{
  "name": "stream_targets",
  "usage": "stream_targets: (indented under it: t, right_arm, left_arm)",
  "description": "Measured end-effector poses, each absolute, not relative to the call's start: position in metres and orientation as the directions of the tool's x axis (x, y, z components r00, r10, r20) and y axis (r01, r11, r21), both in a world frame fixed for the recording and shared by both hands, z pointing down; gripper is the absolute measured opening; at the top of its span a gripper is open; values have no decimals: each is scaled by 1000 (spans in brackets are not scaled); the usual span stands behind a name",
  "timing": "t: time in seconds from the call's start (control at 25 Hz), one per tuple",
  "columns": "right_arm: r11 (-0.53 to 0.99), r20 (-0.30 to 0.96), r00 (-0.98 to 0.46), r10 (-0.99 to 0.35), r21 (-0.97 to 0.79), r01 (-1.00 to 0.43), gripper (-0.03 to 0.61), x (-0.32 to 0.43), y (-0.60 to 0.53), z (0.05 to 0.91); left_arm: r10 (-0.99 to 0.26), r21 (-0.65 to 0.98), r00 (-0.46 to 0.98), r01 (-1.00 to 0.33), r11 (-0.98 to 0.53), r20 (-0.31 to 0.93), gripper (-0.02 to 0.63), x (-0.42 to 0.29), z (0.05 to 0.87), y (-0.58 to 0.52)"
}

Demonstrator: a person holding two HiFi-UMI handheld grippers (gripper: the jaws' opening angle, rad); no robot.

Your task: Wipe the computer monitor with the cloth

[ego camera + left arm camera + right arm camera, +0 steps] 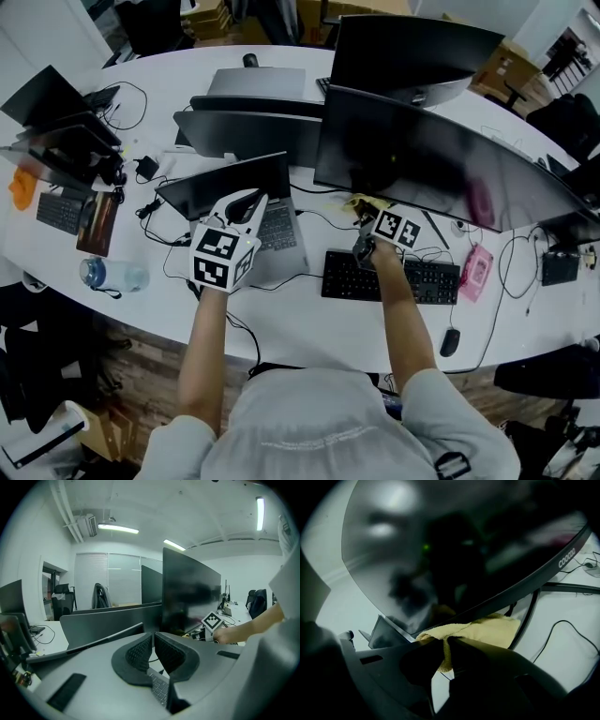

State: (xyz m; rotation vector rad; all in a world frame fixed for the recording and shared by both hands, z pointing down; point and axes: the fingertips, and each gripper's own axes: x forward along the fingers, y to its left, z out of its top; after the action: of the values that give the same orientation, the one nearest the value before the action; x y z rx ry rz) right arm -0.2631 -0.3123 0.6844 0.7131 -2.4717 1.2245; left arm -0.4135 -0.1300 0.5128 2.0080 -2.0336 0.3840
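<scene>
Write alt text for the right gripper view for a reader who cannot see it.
The jaws of the right gripper are shut on a yellow cloth, held at the lower edge of a dark monitor that fills most of the view. A cable trails over the white desk at right.

The gripper (445, 644) has its 2 jaws pressed together on a yellow cloth (487, 629). 1 fold hangs down between the jaws, and the rest bunches just past their tips. The cloth's top edge sits at the lower bezel of the monitor (459, 541). The monitor's dark curved screen fills the upper frame, with blurred reflections and 1 small green dot. White print marks the bezel at right. Behind the cloth a dark stand leg (530, 613) runs down to the white table (574, 606), where thin cables (560, 620) trail.
</scene>
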Motion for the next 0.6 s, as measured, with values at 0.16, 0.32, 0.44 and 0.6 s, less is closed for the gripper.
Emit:
stream_targets:
  t: [0.16, 0.32, 0.44, 0.6]
  right_arm:
    - [541, 462, -849, -257, -659, -523, 51, -291, -300, 687]
    - [576, 462, -860, -215, -651, -494, 51, -316, -288, 687]
    - [591, 462, -867, -187, -652, -475, 51, -333, -279, 688]
    - [618, 469, -871, -147, -644, -451, 51, -357, -266, 688]
  left_arm:
    - [-930, -7, -29, -1000, 28, 367, 33, -421, 515, -123]
    - [-928, -6, -47, -999, 48, 370, 33, -429, 517, -114]
    - [-926, 0, -64, -998, 68, 373, 33, -436, 520, -108]
    - [-922, 8, -83, -996, 93, 378, 33, -445, 523, -97]
